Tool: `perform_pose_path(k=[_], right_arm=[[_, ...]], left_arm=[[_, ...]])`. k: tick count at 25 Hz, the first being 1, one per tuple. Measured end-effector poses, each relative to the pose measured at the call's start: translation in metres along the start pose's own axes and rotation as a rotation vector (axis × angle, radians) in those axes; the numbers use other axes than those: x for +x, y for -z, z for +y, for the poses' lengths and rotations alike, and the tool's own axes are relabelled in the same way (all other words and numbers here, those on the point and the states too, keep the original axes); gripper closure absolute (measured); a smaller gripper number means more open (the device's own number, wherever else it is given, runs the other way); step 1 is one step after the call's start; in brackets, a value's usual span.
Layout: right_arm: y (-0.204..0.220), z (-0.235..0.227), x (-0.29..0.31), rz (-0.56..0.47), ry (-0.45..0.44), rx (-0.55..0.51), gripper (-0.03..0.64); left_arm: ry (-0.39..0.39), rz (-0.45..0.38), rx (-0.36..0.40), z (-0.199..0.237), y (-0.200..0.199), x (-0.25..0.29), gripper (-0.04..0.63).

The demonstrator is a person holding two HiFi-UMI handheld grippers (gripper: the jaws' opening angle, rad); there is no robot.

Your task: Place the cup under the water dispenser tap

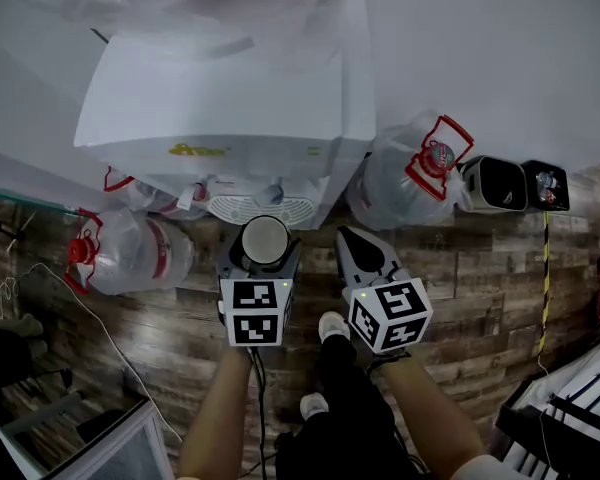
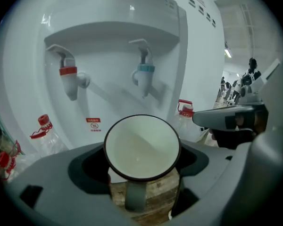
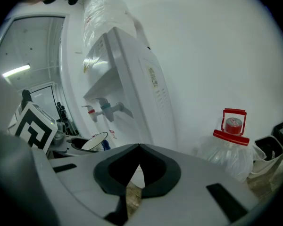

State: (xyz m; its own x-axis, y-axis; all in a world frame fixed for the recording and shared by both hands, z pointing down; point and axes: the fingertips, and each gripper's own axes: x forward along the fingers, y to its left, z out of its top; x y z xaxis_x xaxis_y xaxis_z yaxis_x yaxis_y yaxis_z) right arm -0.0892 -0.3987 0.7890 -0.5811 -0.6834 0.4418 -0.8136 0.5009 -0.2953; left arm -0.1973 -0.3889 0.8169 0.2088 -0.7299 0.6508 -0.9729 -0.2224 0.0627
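One water dispenser (image 1: pixel 230 98) straight ahead. Left gripper (image 2: pixel 141 173): fingers clamped round white dark-rimmed cup (image 2: pixel 141 147), upright, handle toward camera, just short of drip tray (image 1: pixel 263 210), aimed between taps. Right gripper (image 3: pixel 138 152): fingers pressed together, empty, alongside. To do well: hold rim level, push forward, centre under blue tap (image 2: pixel 144 76), seat on tray before letting go.

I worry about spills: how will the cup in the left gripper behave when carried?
The cup looks empty, so it is probably light, with nothing to spill. Its glossy wall may slip in the left gripper. It seems rigid, unlikely to deform.
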Motion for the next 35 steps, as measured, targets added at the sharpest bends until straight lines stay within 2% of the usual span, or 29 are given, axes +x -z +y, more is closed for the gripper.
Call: perform_pose_path(k=[13, 23, 35], right_arm=[[0.023, -0.006, 0.02, 0.016, 0.002, 0.01, 0.597], [0.032, -0.012, 0.027, 0.033, -0.004, 0.022, 0.597], [0.037, -0.018, 0.029, 0.052, -0.014, 0.038, 0.597]], left_arm=[[0.0, 0.013, 0.019, 0.009, 0.009, 0.051, 0.161], [-0.001, 0.06, 0.038, 0.015, 0.011, 0.072, 0.161], [-0.004, 0.029, 0.072, 0.013, 0.004, 0.081, 0.161]])
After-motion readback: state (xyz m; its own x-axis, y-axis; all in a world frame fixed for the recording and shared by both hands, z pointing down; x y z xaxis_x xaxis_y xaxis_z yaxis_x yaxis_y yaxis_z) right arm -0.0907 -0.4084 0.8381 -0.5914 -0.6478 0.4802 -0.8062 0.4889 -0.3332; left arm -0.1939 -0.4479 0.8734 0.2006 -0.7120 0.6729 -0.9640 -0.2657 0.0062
